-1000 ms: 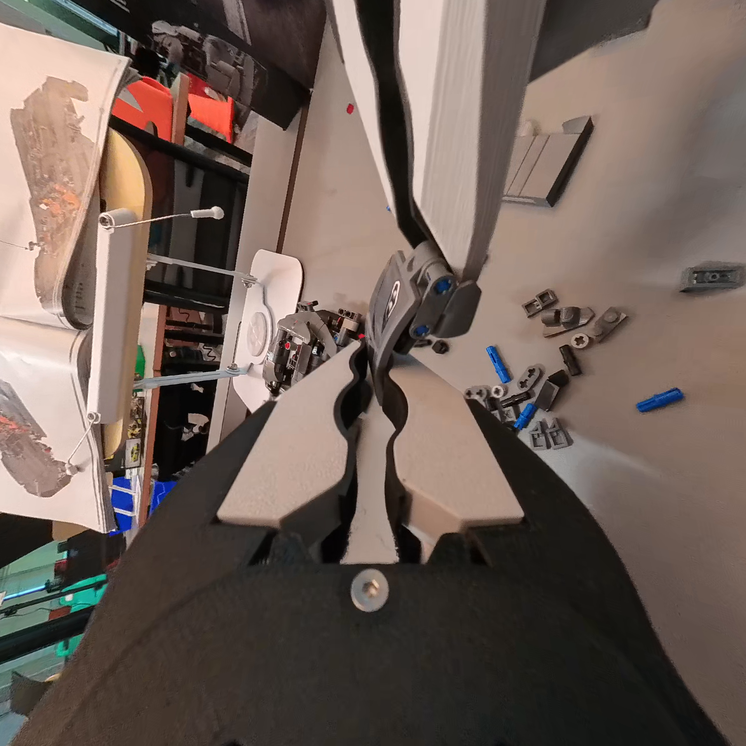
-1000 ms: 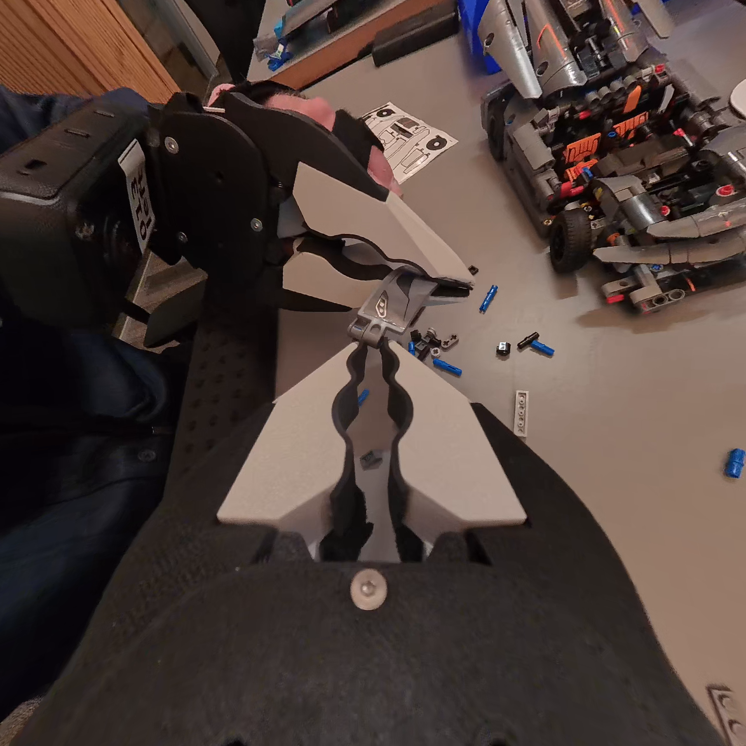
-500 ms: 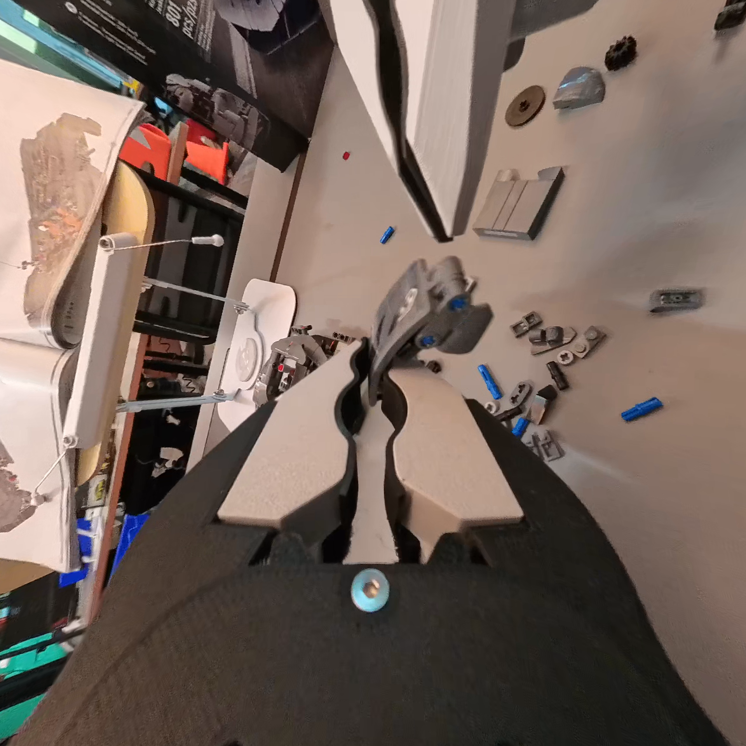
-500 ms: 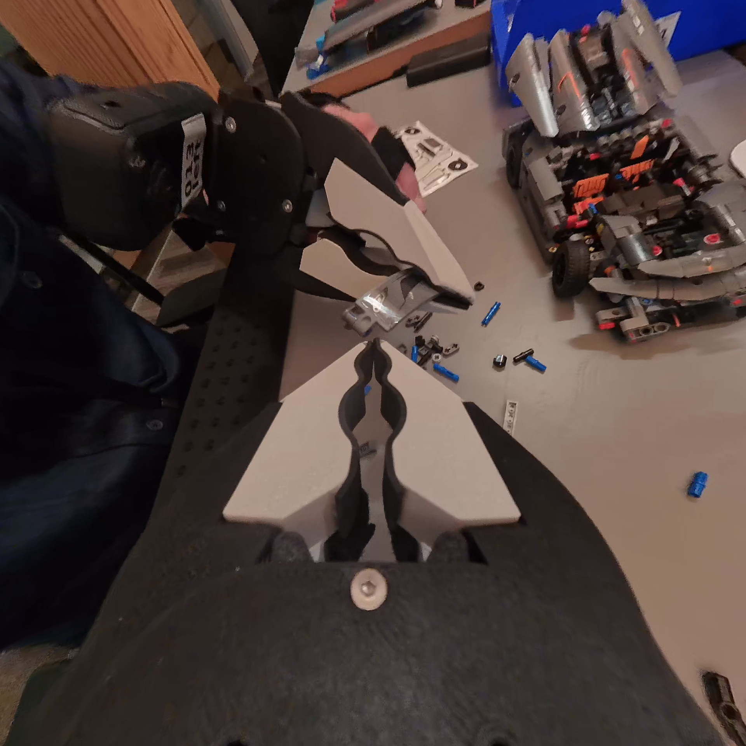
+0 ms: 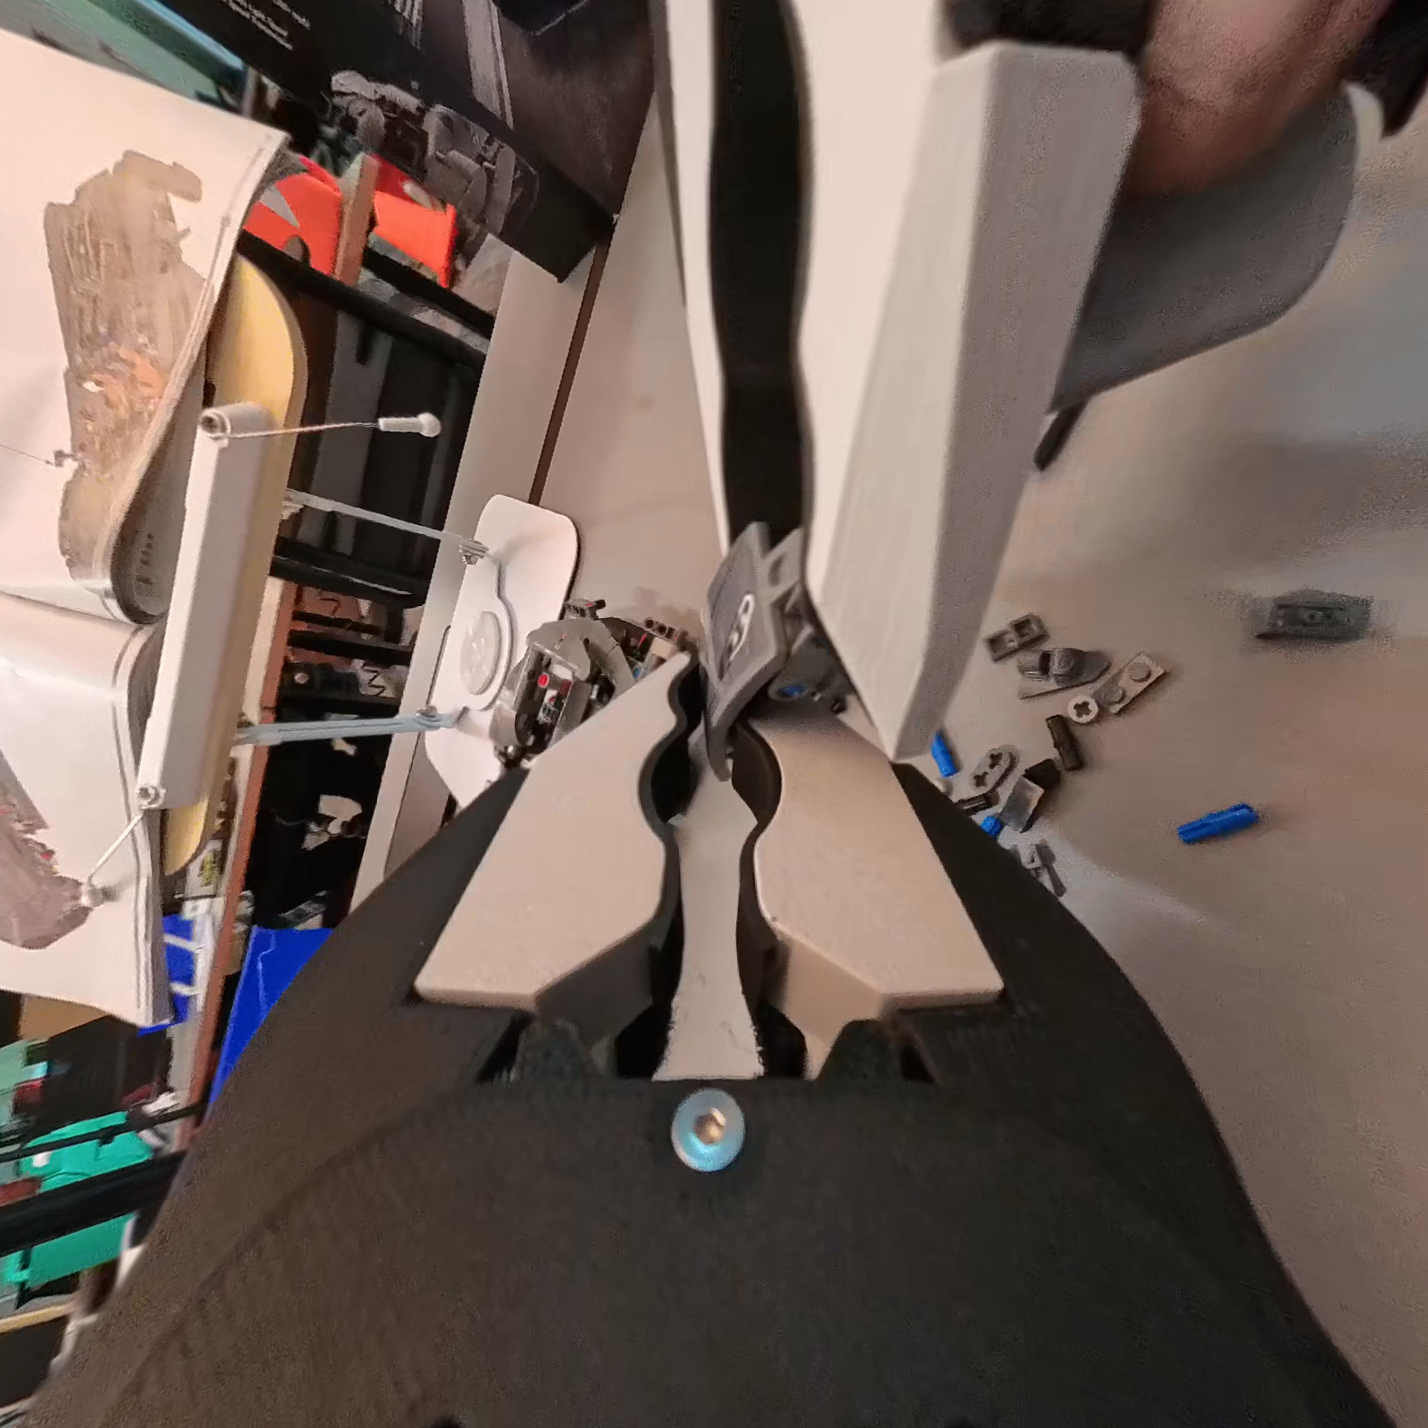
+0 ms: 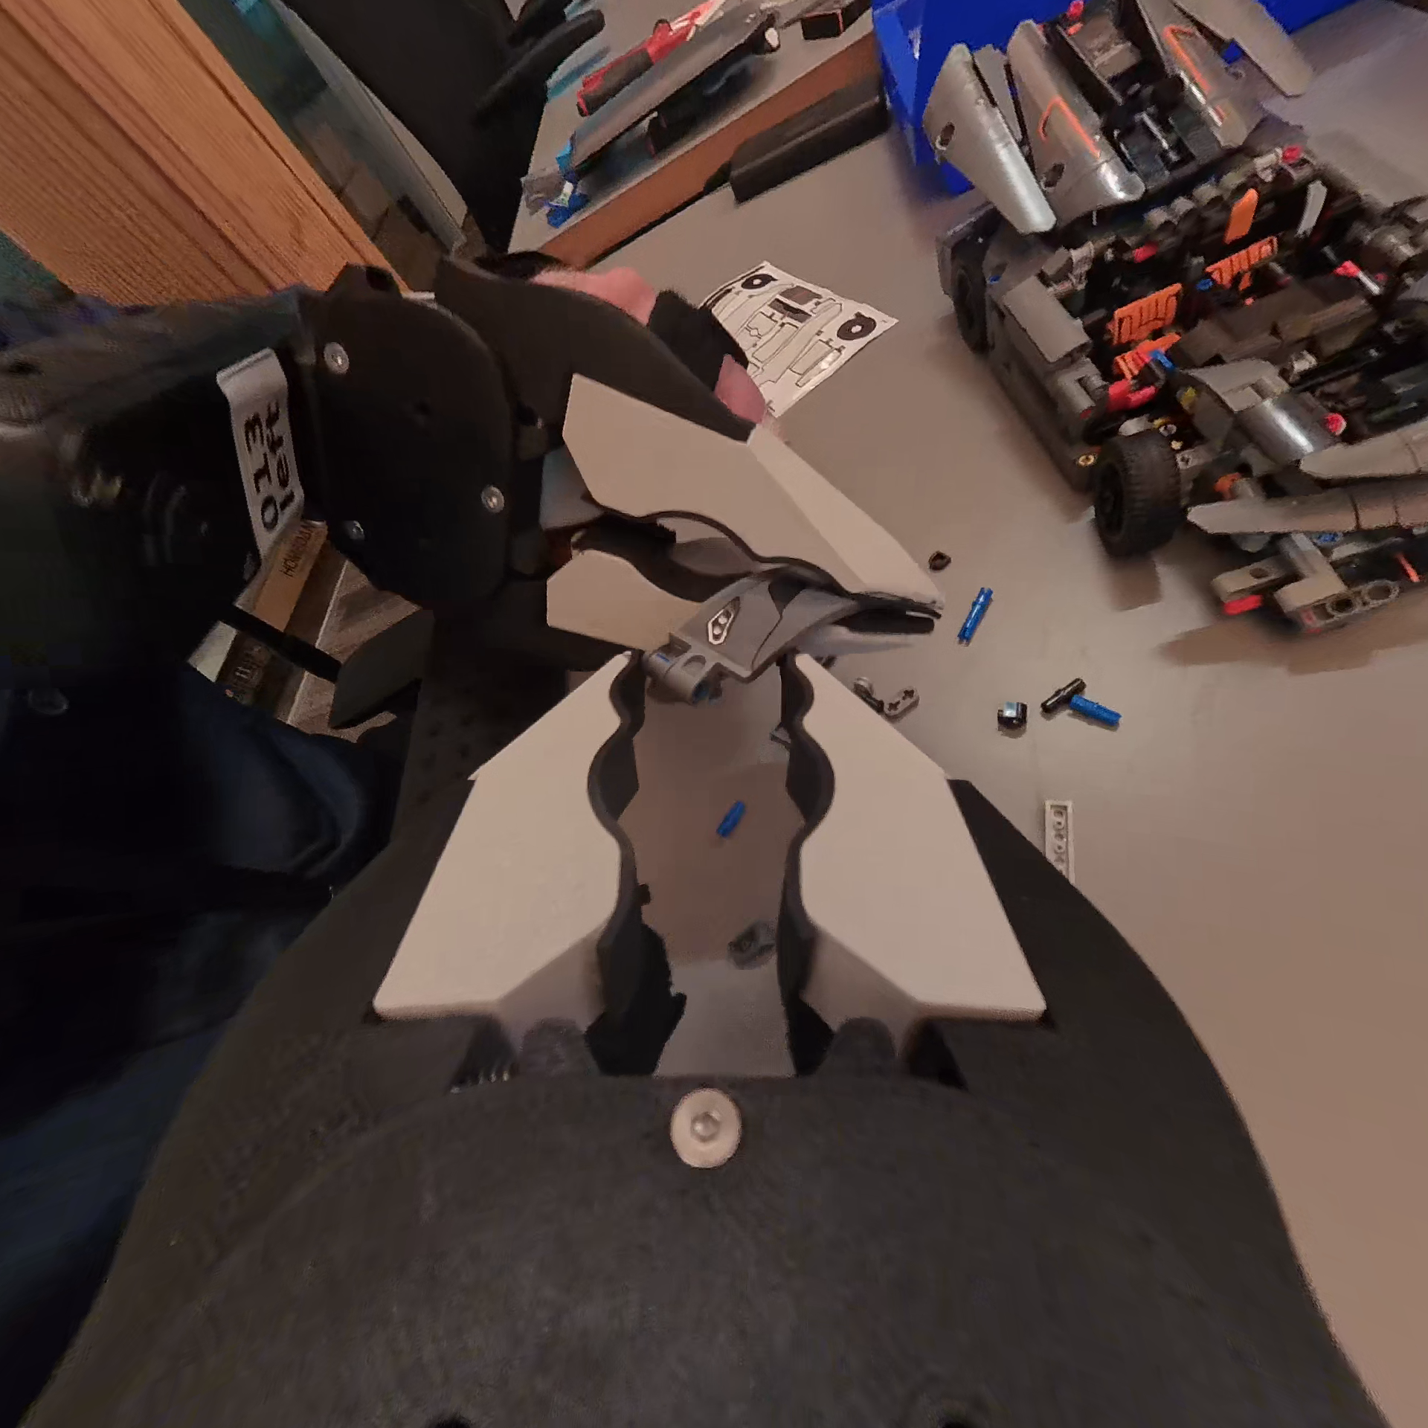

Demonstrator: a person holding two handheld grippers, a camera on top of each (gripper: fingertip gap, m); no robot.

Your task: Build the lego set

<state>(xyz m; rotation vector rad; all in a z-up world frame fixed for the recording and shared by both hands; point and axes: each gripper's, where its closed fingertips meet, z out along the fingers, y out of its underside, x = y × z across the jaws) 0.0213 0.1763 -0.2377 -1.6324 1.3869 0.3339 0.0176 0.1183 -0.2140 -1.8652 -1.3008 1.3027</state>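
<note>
While the left gripper (image 6: 889, 606) clenches the curved grey Lego panel piece (image 6: 742, 630) above the grey worktop (image 6: 1159, 927), the right gripper (image 6: 707, 672) fingers spread released around its six o'clock end.

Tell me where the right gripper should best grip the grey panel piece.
Probably the connector end with blue pins: it juts free of the left gripper, which pinches the grey panel piece at its tapered end. The right gripper, open, faces that end; come straight forward.
</note>
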